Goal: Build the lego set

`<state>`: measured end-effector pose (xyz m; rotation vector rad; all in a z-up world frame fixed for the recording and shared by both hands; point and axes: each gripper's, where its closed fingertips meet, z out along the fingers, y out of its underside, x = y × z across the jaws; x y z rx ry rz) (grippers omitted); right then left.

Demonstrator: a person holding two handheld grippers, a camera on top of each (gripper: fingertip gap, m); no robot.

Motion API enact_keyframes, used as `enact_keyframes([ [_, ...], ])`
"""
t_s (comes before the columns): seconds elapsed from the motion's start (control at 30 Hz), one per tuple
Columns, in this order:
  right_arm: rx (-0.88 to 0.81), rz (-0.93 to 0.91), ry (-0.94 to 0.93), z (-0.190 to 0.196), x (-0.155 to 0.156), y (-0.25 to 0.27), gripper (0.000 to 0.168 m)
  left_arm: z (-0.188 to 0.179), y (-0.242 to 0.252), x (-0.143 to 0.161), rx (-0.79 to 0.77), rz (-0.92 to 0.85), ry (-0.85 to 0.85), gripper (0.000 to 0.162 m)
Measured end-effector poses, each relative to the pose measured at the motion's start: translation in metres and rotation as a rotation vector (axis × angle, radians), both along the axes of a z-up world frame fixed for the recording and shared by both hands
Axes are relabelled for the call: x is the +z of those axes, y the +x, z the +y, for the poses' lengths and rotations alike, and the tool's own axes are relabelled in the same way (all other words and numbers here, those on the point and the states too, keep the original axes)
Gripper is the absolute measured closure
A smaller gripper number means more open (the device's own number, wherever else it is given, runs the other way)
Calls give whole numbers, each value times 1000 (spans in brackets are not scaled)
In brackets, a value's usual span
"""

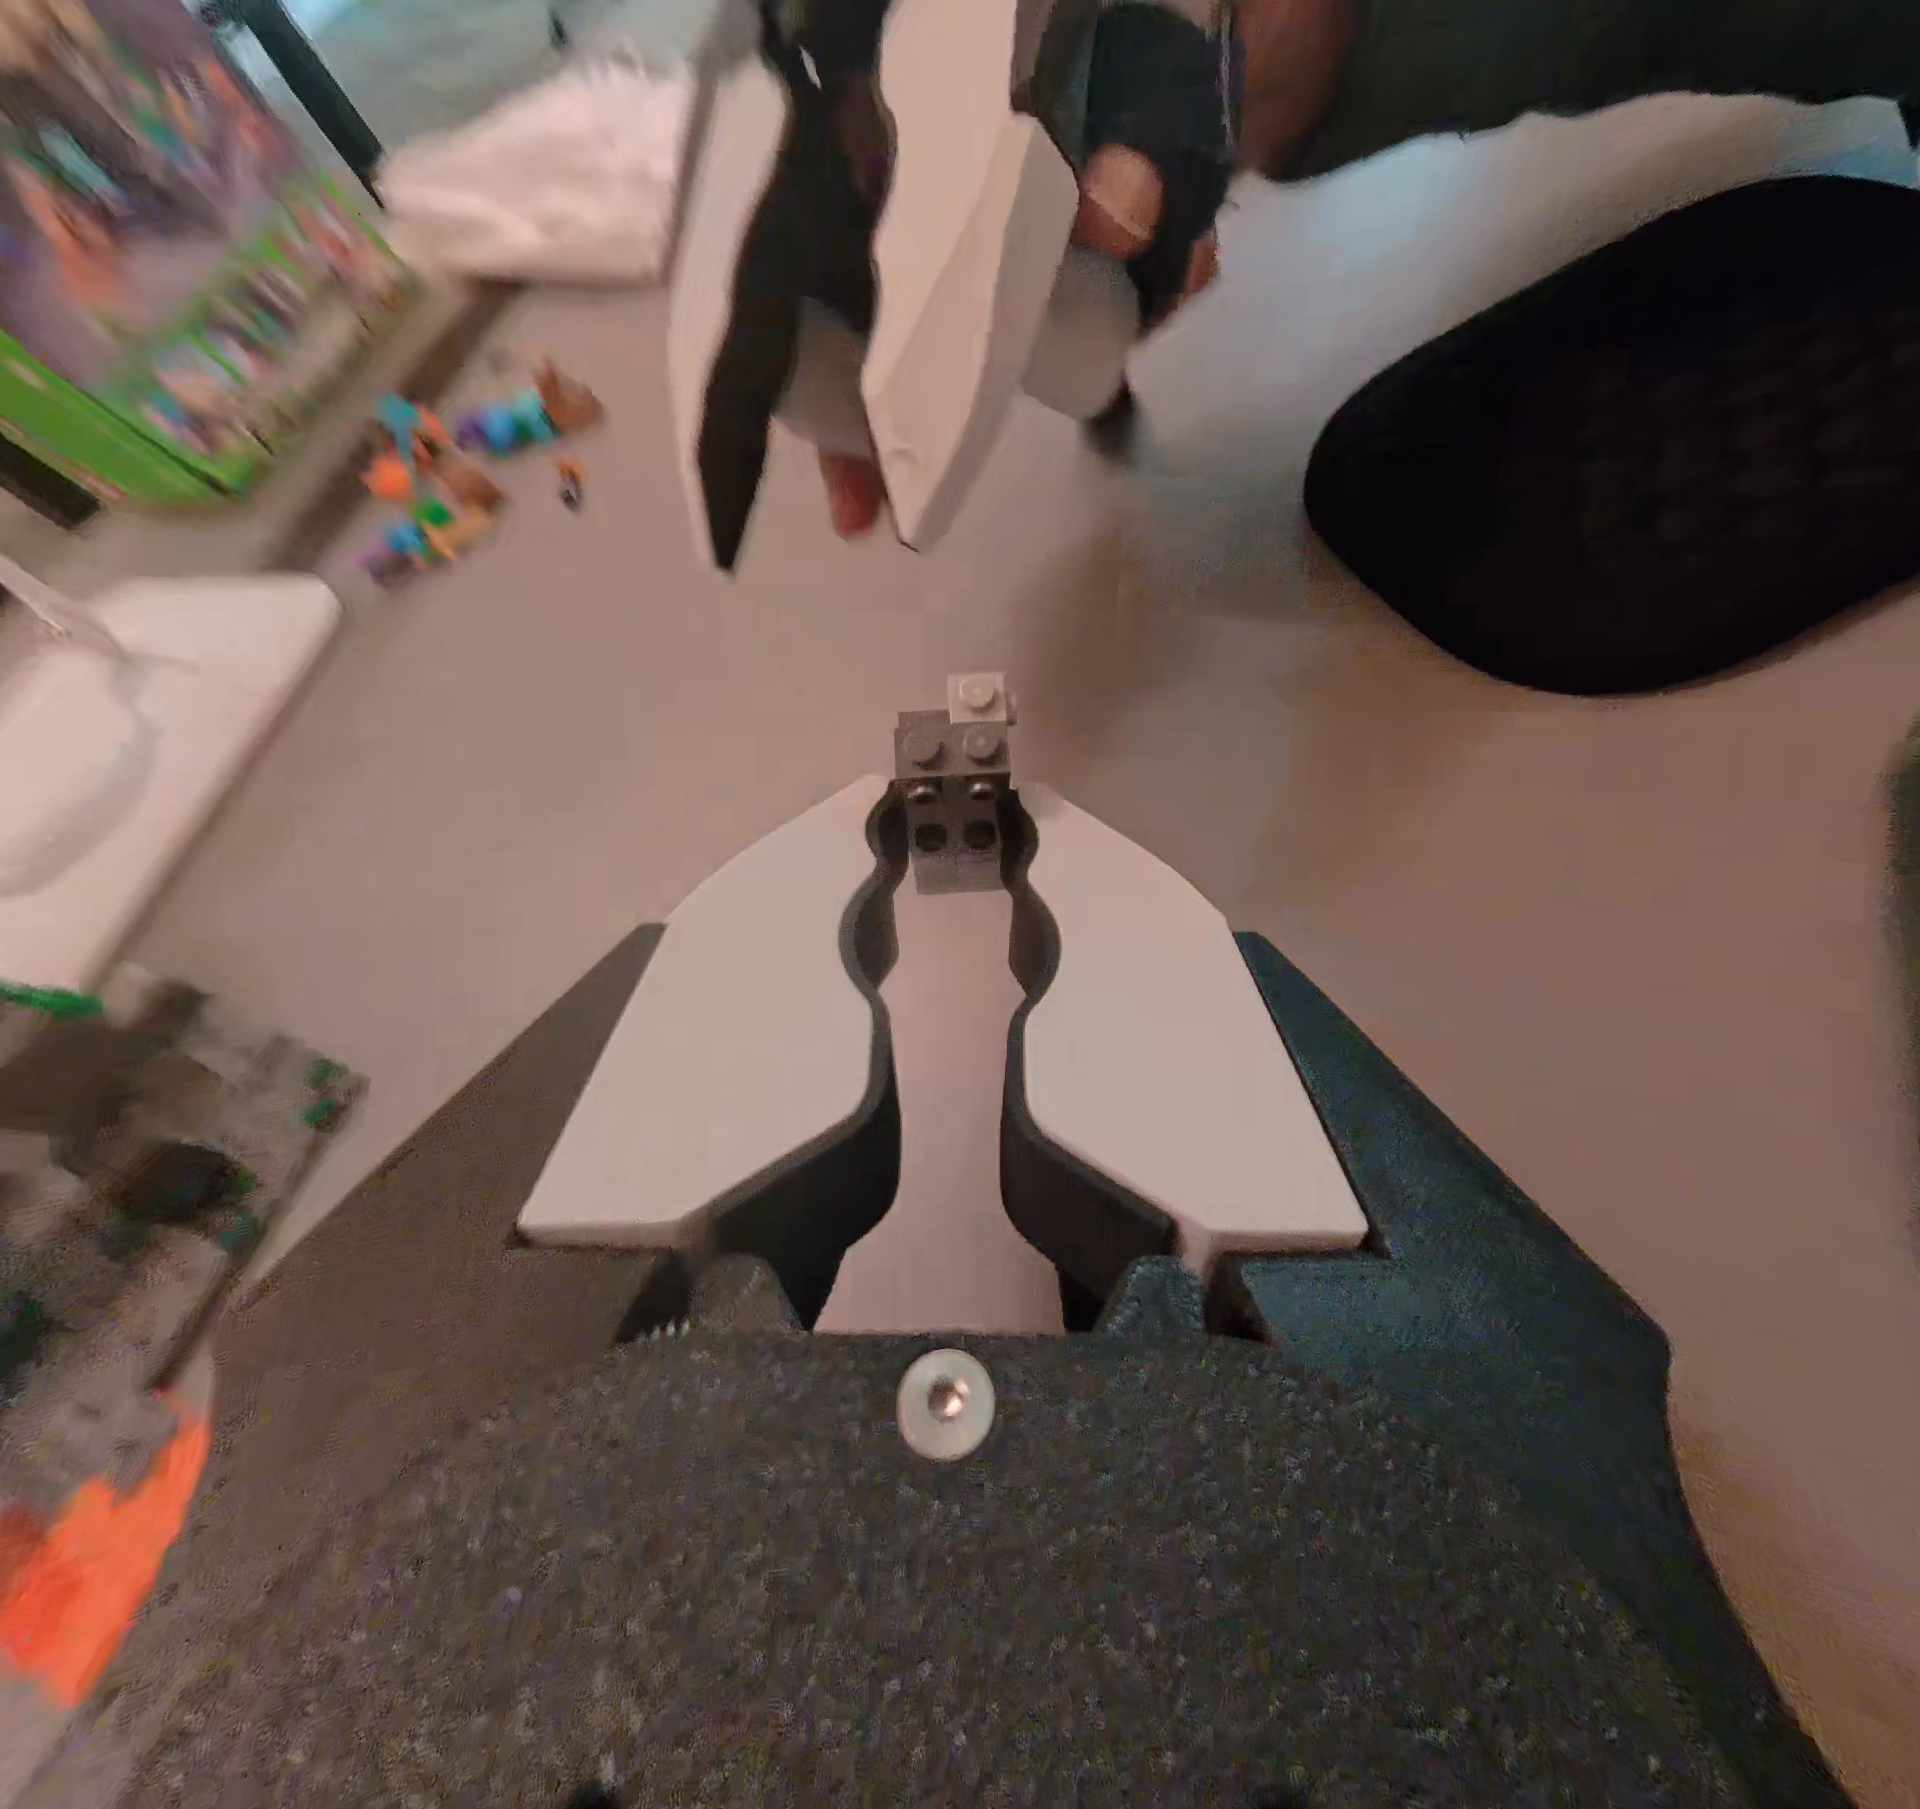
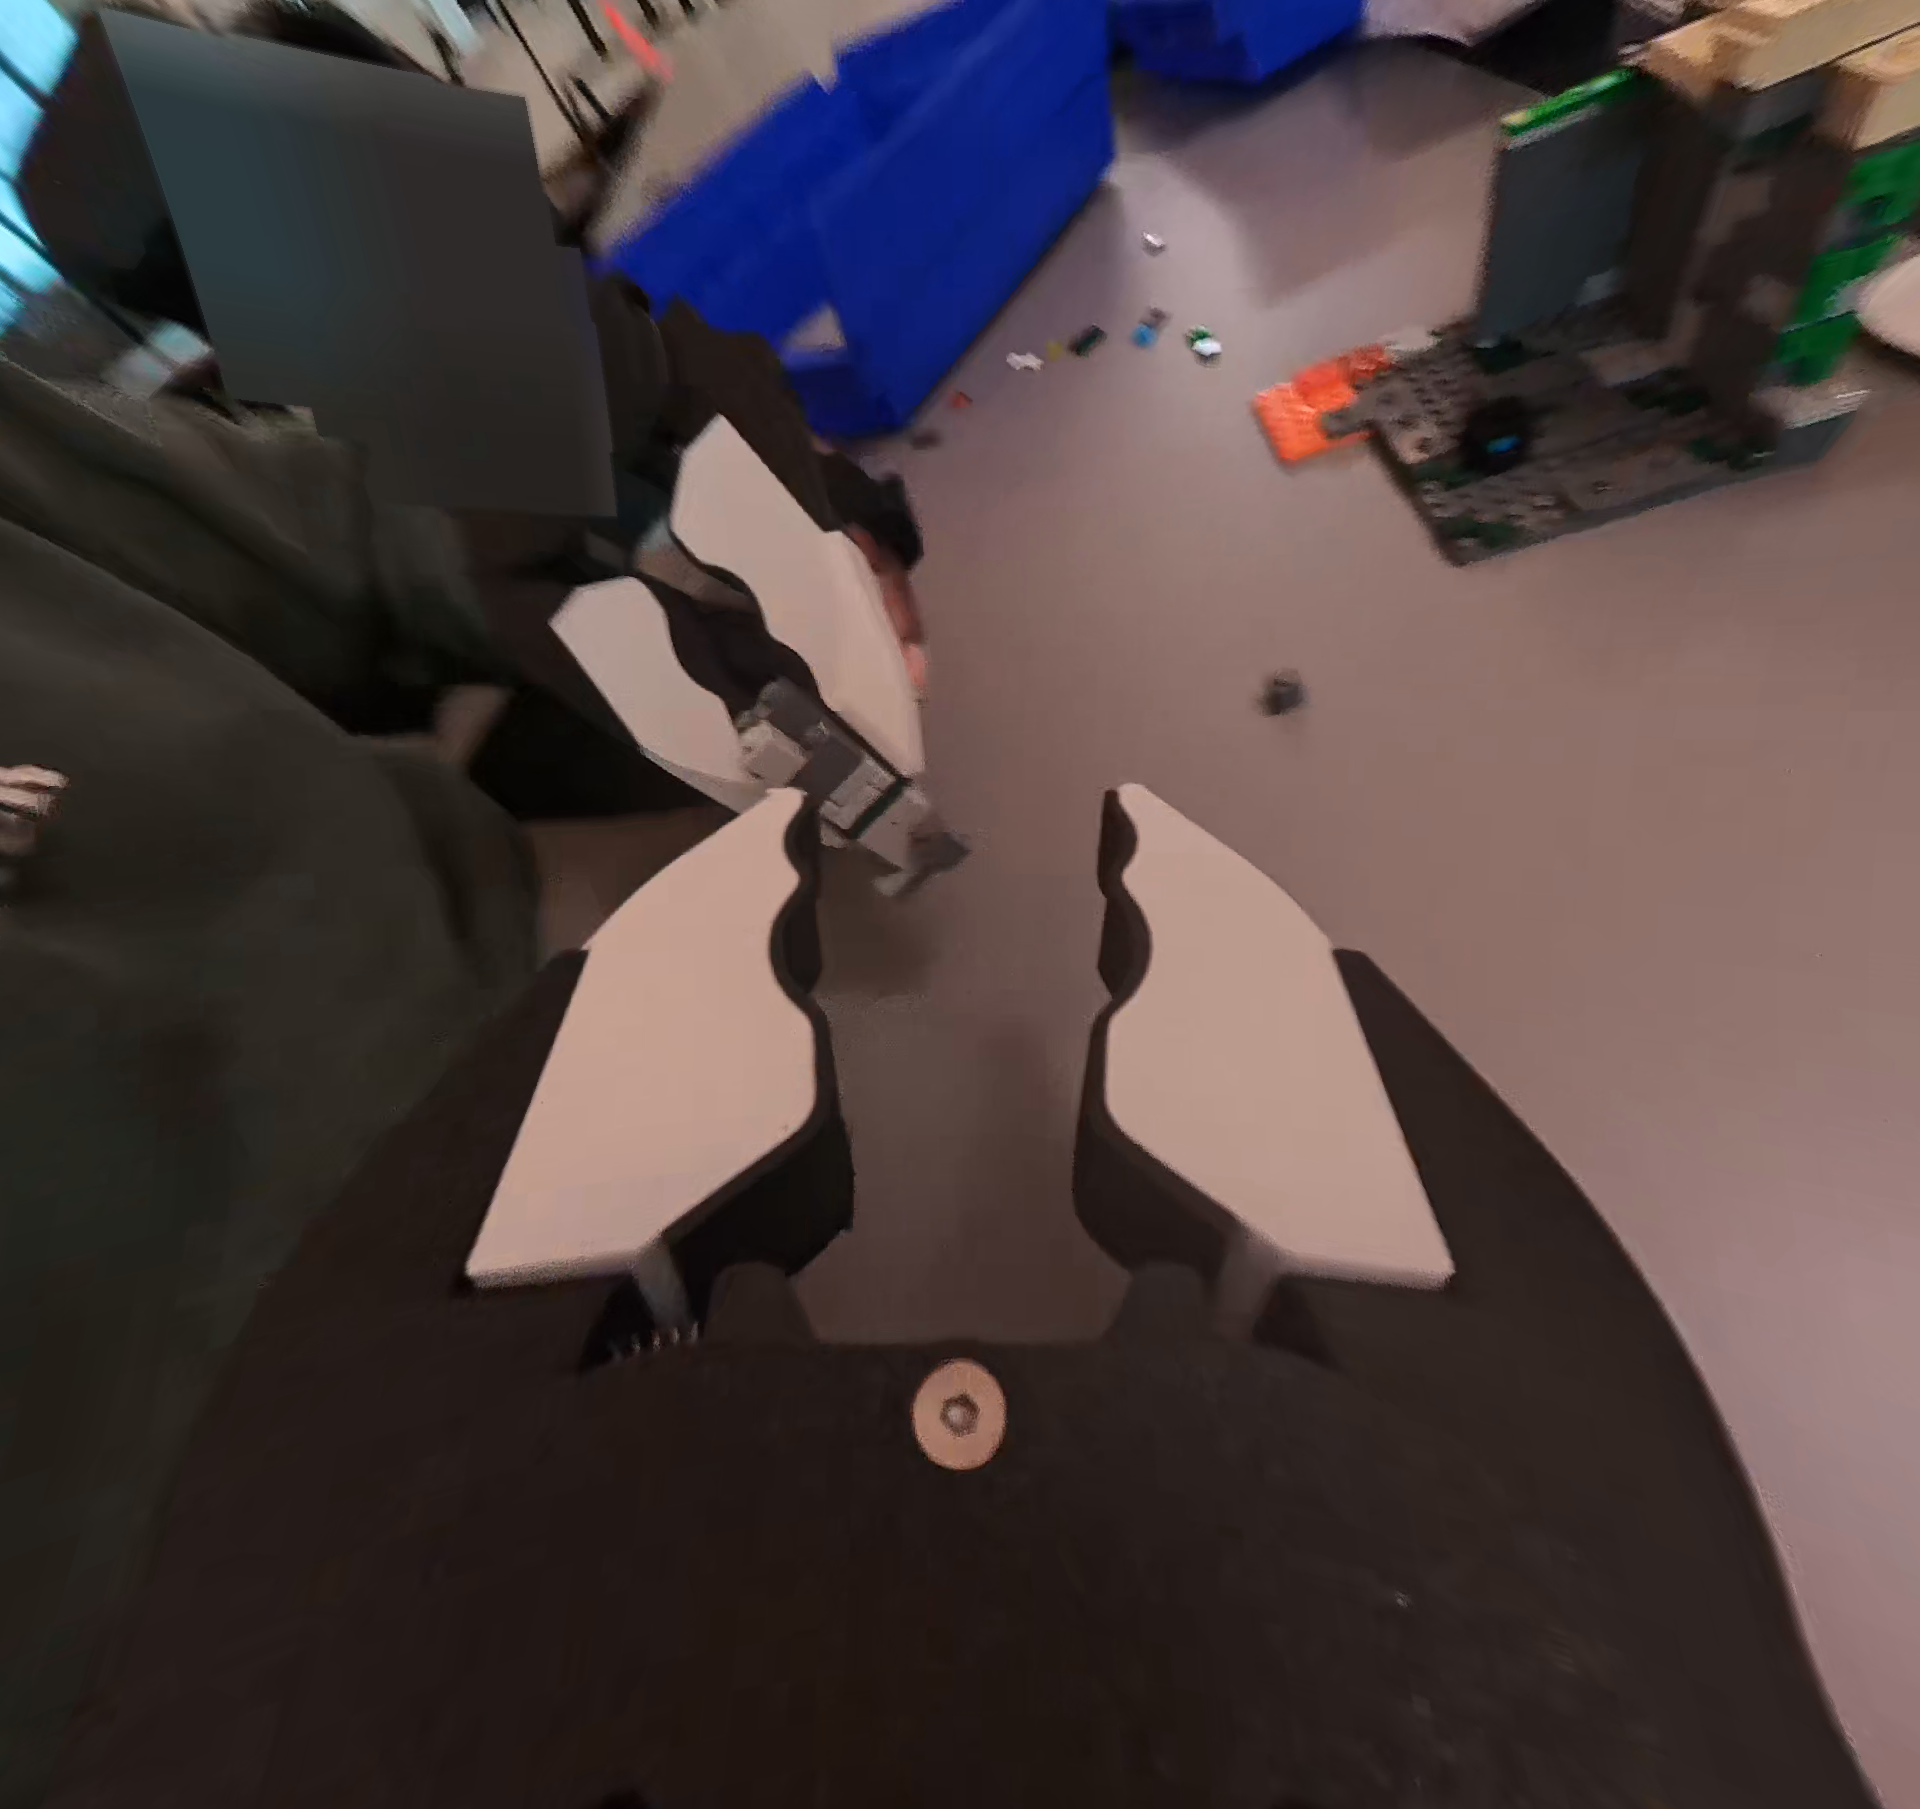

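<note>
My left gripper [image 1: 954,803] is shut on a small grey brick assembly [image 1: 956,772] of several stacked pieces and holds it above the grey table. The same assembly [image 2: 862,803] shows in the right wrist view, held in the left gripper [image 2: 831,783] just left of my right fingertips. My right gripper [image 2: 956,809] is open and empty above the table; it also shows in the left wrist view [image 1: 821,544], hanging above the assembly. A partly built model [image 2: 1662,305] on a dark baseplate with orange plates stands at the far right.
Loose small bricks [image 2: 1091,346] lie by blue bins [image 2: 935,221]. A single dark piece [image 2: 1283,691] lies mid-table. A colourful box [image 1: 156,253] and small pieces [image 1: 457,471] sit far left. A black cushion [image 1: 1621,440] lies right. A person in a dark top [image 2: 208,720] is at left.
</note>
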<state>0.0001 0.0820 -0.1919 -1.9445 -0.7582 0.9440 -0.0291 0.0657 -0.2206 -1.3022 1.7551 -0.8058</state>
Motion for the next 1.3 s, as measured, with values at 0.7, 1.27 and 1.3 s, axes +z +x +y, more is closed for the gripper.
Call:
enact_keyframes([
  [0.7, 224, -538, 10, 107, -90, -38, 161, 23, -15, -33, 82, 141, -233, 145],
  [1.27, 449, -464, 245, 0, -3, -43, 161, 10, -8, -26, 47, 120, -134, 145],
  [1.3, 448, -468, 245, -2, -6, -45, 161, 8, -8, -25, 45, 119, -127, 145],
])
